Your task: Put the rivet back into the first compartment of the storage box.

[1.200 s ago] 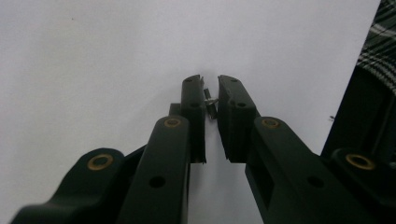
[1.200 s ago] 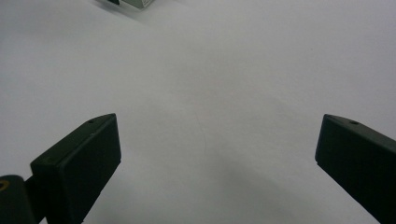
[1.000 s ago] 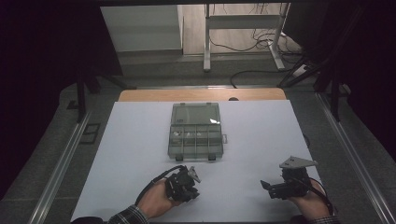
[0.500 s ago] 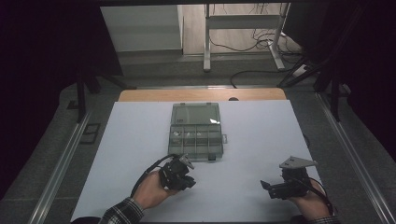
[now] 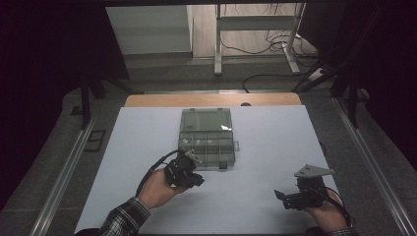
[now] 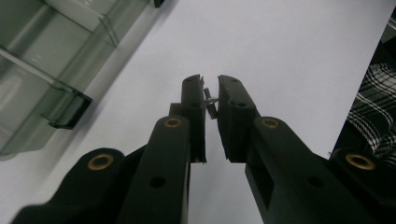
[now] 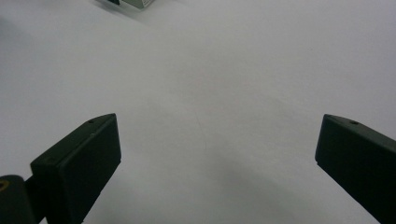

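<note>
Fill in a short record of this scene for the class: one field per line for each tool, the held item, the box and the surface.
left tool: jaws nearly closed, pinching a small metal part
small metal part: thin, grey, clamped between the jaw tips; kind too small to tell
right tool: jaws wide open, nothing between them, above bare sheet
clear plastic organiser box: lid open, divided compartments, just beyond the left tool
white sheet: covers the table under both hands
</note>
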{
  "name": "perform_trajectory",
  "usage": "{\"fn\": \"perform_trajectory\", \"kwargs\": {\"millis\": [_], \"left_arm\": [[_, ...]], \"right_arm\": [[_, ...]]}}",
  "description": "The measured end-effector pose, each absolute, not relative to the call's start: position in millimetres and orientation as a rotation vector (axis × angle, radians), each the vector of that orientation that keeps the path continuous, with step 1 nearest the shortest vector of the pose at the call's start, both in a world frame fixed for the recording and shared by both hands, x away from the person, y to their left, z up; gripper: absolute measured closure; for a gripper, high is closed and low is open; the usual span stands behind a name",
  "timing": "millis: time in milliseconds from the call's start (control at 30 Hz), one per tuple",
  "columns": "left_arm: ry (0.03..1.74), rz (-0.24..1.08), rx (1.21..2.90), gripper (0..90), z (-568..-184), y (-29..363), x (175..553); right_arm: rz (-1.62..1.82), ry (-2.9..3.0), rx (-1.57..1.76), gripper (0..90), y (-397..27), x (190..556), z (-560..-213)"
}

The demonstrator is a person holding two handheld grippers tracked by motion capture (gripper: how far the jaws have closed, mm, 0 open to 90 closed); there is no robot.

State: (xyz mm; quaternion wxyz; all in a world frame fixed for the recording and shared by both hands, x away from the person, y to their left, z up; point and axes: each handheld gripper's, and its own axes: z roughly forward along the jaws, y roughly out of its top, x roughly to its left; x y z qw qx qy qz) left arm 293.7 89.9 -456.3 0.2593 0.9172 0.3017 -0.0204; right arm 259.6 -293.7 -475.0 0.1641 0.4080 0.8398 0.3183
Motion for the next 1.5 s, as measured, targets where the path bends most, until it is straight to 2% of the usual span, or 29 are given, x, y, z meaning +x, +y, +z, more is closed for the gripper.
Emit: {"fn": "perform_trajectory", "kwargs": {"millis": [1500], "left_arm": [[0.961, 0.067, 2.443, 81.8, -424.7, 115.3, 355.5]], "right_arm": [[0.922, 2.393, 1.169, 0.3, -294.5, 259.5, -474.5]]}}
